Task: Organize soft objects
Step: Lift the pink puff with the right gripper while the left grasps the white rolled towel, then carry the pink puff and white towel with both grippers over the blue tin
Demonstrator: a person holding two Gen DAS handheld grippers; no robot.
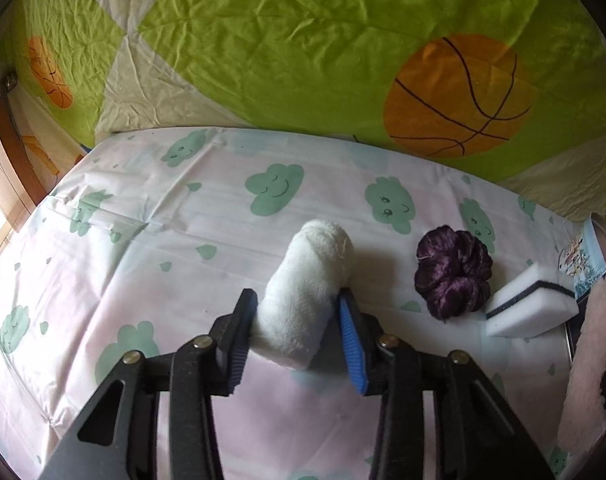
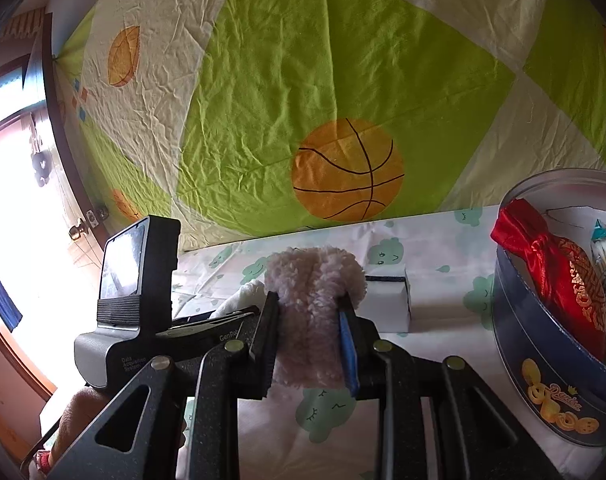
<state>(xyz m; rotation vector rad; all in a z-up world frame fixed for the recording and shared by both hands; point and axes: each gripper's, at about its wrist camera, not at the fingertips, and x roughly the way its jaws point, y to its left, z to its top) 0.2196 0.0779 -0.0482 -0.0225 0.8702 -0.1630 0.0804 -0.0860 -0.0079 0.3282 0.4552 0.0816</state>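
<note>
My left gripper is shut on a white rolled towel that rests on the cloud-print sheet. A purple scrunchie and a white sponge with a dark stripe lie to its right. My right gripper is shut on a pinkish fluffy plush piece, held above the sheet. The plush also shows at the right edge of the left wrist view. The sponge lies just beyond it. The white towel peeks out to the left.
A round dark blue cookie tin stands at the right, holding a red satin pouch and packets. A green and cream basketball-print cloth hangs behind the bed. The left gripper's body sits left of my right gripper.
</note>
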